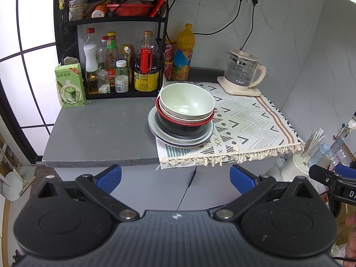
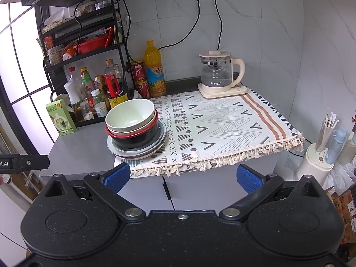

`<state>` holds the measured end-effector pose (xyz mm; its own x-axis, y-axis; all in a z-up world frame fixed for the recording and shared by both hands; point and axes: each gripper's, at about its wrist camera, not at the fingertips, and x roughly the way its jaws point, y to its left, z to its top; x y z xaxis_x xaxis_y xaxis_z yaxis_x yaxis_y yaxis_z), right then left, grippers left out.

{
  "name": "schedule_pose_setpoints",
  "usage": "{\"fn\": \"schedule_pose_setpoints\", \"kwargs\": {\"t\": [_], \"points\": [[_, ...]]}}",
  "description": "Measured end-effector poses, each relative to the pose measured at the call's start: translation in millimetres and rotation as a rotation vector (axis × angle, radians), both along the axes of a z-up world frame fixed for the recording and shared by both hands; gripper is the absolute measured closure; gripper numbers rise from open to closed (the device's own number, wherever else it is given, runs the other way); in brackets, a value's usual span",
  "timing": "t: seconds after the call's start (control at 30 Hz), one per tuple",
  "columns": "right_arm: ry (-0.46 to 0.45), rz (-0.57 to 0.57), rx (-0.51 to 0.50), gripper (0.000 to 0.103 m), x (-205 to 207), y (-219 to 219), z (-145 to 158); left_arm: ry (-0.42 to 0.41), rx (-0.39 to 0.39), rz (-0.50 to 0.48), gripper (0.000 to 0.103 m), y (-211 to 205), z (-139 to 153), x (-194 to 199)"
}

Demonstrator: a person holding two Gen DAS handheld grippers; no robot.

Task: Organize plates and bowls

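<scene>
On the grey counter (image 1: pixel 100 129), at the patterned cloth's (image 2: pixel 222 120) left edge, bowls (image 1: pixel 187 104) sit nested atop stacked plates (image 1: pixel 178 141) in 1 pile. Left gripper (image 1: pixel 175 178) and right gripper (image 2: pixel 183 176) hang before the cabinet, jaws spread, holding nothing. Such a pile fits either dishes awaiting sorting or dishes already gathered; the step cannot be settled.

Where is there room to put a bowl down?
Two free patches: the bare grey counter between the green box and the dish stack, and the patterned cloth between stack and kettle. The bottle rack is crowded.
</scene>
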<state>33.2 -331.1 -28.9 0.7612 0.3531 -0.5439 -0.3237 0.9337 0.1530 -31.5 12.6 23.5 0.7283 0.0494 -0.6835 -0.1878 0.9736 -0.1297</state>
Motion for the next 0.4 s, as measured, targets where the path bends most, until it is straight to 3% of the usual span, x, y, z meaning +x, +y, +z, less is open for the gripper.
{"fn": "schedule_pose_setpoints", "kwargs": {"t": [0.4], "points": [[0.001,-0.002,0.002,0.0,-1.9,-0.2,0.2,0.009,-0.007,0.002,0.001,1.6,-3.3,-2.3]]}}
